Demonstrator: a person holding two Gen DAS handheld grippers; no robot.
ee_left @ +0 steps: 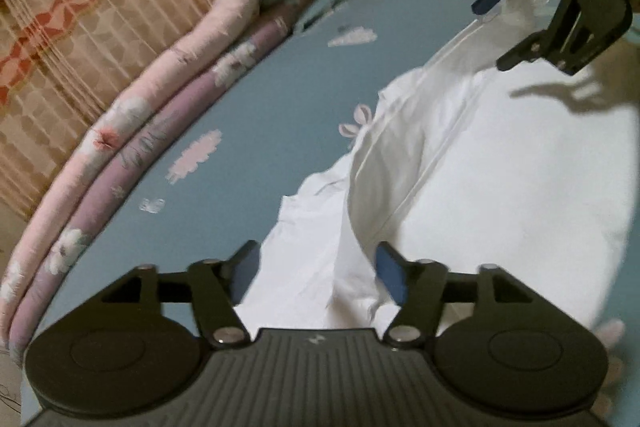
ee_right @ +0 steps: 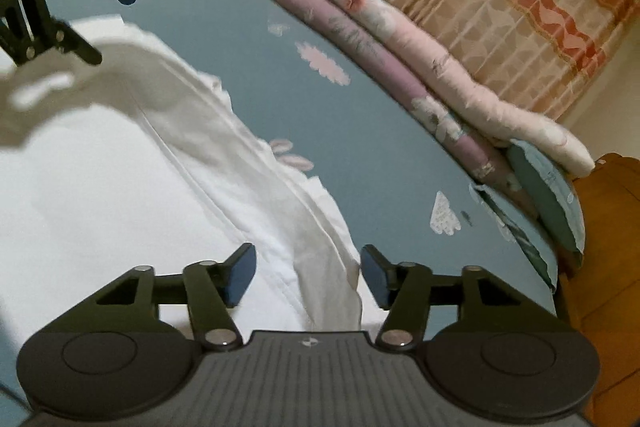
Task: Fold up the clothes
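White garment point(ee_left: 480, 167) lies on blue bedsheet point(ee_left: 248, 99), 1 side flap turned over the body — a fold looks made, edge still rumpled. Left gripper point(ee_left: 318, 273) and right gripper point(ee_right: 308, 273) both released, cloth between jaws but not pinched. Further folds prob. remain.

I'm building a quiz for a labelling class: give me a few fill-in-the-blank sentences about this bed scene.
1. The garment spread on the bed is ____ in colour.
2. The bedsheet under it is ____ with pale flower prints.
3. The left gripper has its fingers ____, with cloth lying between them.
4. Behind the rolled quilts hangs a ____.

Missing words: white; blue; open; curtain
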